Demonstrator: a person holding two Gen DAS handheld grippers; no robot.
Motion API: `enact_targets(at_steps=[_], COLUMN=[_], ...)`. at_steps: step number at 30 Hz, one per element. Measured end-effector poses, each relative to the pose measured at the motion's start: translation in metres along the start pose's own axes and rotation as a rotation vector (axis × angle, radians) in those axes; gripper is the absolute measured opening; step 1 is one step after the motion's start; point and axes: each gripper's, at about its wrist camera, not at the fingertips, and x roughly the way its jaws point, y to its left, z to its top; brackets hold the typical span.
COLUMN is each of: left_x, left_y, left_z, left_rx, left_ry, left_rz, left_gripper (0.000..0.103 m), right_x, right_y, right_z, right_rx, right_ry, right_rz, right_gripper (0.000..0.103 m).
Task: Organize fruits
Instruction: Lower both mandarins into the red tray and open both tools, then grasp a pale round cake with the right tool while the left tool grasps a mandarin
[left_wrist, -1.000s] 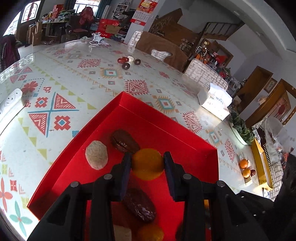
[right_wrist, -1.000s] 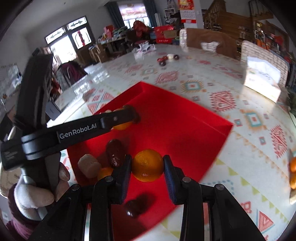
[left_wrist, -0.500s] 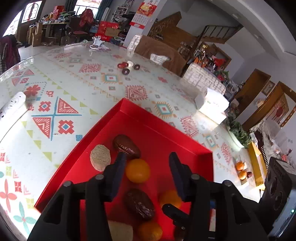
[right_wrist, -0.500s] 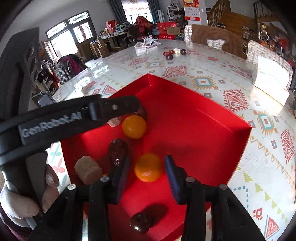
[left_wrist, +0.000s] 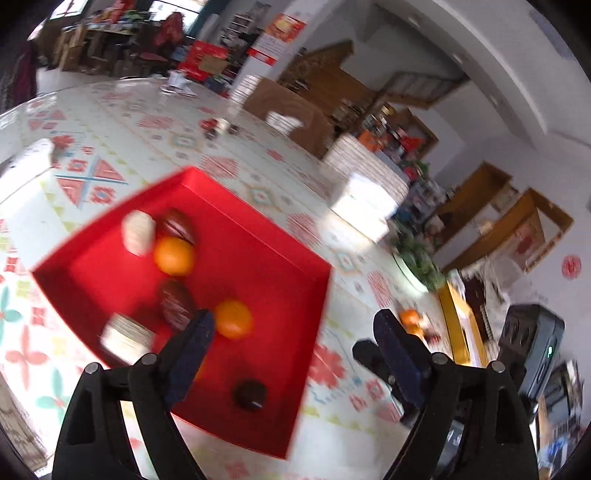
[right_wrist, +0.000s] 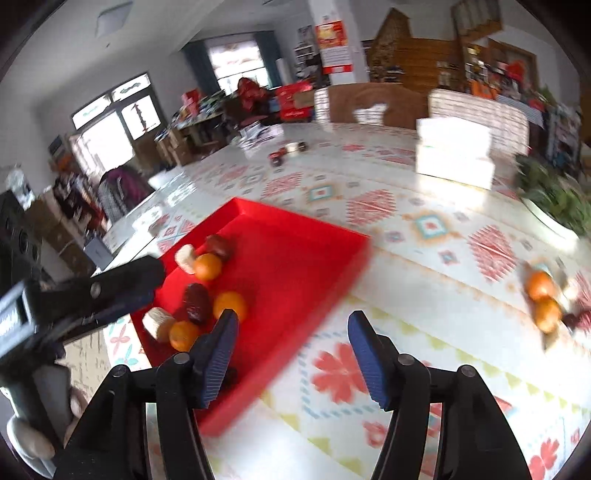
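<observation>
The red tray (right_wrist: 295, 236) is sitting on the patterned table (right_wrist: 424, 258) and collecting the sorted pieces. Oranges (right_wrist: 208, 266), dark brown fruits (right_wrist: 197, 300) and pale beige pieces (right_wrist: 184, 254) are lying in loose rows along its left half, which suggests they are being grouped by kind, leaving the right half free. More oranges (right_wrist: 541, 286) are waiting in a small pile on the table well right of the tray, beside something dark too blurred to name; judging by the task, these are next to be fetched.

The right hand-held gripper (right_wrist: 291, 350) is hanging over the tray's near right edge and the bare cloth with its jaws spread wide, gripping nothing and touching nothing. The left hand-held gripper (left_wrist: 295, 354) is likewise gaping wide and empty above the tray's near corner, one orange (left_wrist: 233, 319) lying just beyond its left finger, apparently not in contact. Both views are smeared by motion.
</observation>
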Motion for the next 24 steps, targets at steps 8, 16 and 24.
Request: enact_targets(at_steps=[8, 16, 24], left_x=[0.016, 0.047, 0.067], left_y=[-0.055, -0.078, -0.090], left_z=[-0.030, -0.055, -0.066], left_rx=[0.088, 0.107, 0.136], left_ry=[0.068, 0.152, 0.197], left_rz=[-0.040, -0.061, -0.057], left_gripper=[0.087, 0.087, 0.087], right_x=[-0.066, -0.118, -0.092], right_y=[-0.089, -0.204, -0.240], right_z=[-0.031, -0.056, -0.056], right_rx=[0.145, 0.387, 0.430], right_ry=[-0.065, -0.095, -0.027], right_rz=[-0.108, -0.230, -0.237], right_gripper=[0.067, 0.067, 0.067])
